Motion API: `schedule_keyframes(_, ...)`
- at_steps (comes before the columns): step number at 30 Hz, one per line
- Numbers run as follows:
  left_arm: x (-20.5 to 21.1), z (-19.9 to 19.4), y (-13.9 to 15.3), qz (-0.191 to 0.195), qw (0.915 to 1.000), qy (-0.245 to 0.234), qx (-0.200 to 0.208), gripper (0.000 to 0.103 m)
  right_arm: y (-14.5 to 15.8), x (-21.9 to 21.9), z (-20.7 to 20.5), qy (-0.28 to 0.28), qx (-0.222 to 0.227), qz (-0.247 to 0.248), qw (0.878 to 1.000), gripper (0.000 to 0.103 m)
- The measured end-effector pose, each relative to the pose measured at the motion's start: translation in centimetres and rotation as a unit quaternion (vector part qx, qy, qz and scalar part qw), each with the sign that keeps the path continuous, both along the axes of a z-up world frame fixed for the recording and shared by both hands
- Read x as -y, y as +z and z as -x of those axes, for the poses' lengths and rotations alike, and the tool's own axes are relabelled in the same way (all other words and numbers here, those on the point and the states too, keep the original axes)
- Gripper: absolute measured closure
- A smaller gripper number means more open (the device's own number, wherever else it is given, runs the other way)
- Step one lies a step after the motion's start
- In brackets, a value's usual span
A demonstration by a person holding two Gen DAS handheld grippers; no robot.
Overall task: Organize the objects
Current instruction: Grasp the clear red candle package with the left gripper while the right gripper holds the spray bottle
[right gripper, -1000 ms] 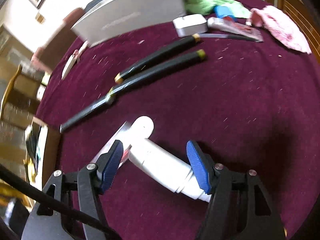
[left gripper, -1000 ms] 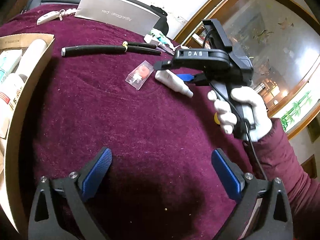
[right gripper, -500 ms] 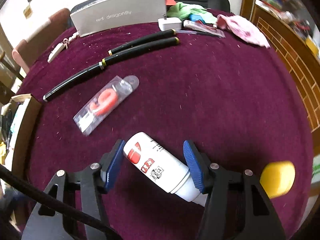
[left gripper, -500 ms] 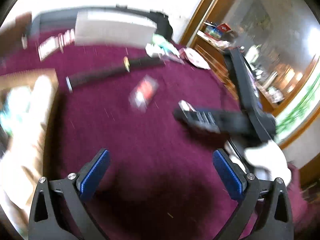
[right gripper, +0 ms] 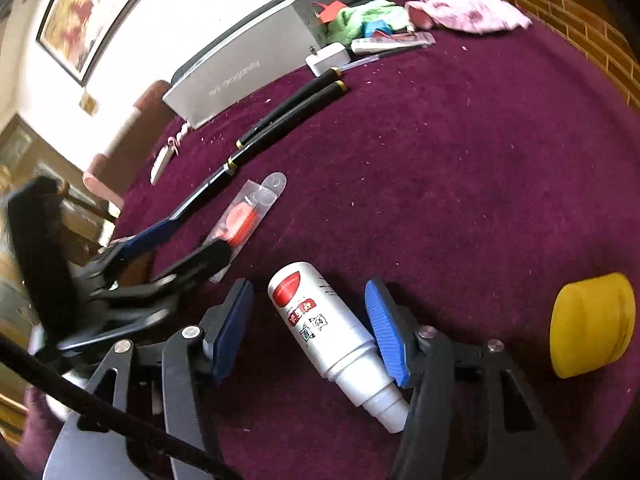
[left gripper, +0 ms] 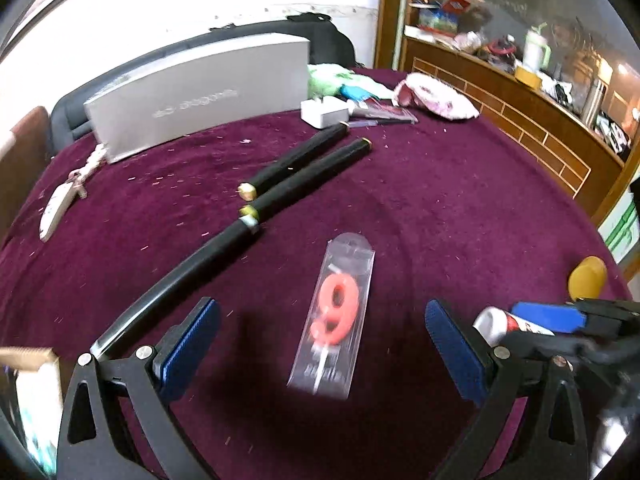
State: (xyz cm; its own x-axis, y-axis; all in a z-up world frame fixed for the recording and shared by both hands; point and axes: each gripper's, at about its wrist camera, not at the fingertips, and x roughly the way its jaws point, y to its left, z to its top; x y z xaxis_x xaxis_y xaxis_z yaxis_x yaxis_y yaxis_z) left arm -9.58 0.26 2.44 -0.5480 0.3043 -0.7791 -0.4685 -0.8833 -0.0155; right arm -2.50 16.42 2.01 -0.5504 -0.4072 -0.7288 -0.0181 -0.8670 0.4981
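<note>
The right gripper (right gripper: 310,330) has its fingers apart around the white bottle (right gripper: 326,330), the right pad touching its neck, the left clear. The left gripper (left gripper: 320,350) fingers stand wide apart around the packaged red candle (left gripper: 334,318). Both lie on the maroon desk (left gripper: 460,208), a yellow jar (right gripper: 592,324) to the right.

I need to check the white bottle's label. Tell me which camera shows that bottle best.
The right wrist view: the white bottle lies whole between the right gripper fingers, its red label facing the camera. The left wrist view shows only its end at the right edge, mostly hidden behind gripper parts.
</note>
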Motion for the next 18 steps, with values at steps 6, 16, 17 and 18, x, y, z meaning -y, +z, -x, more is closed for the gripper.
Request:
schedule_keyframes(6, -2.0, -1.1, -0.6, 0.043, 0.9983, -0.038, 0.002, 0.078, 0.3, -0.6, 0.0, -0.025, -0.008, -0.003, 1.0, 0.041)
schedule_keyframes(16, 3.9, -5.7, 0.4, 0.013, 0.9982, -0.002, 0.059, 0.08, 0.3, 2.4, -0.4, 0.02, -0.018, -0.13, 0.991, 0.04)
schedule_keyframes(17, 4.1, -6.3, 0.2, 0.015, 0.998, -0.001, 0.061, 0.08, 0.3, 2.6, -0.6, 0.021, -0.02, -0.141, 0.99, 0.04)
schedule_keyframes(18, 4.2, -6.9, 0.1, 0.019, 0.9983, 0.0, 0.055, 0.08, 0.3, 2.9, -0.7, 0.022, -0.021, -0.152, 0.988, 0.04)
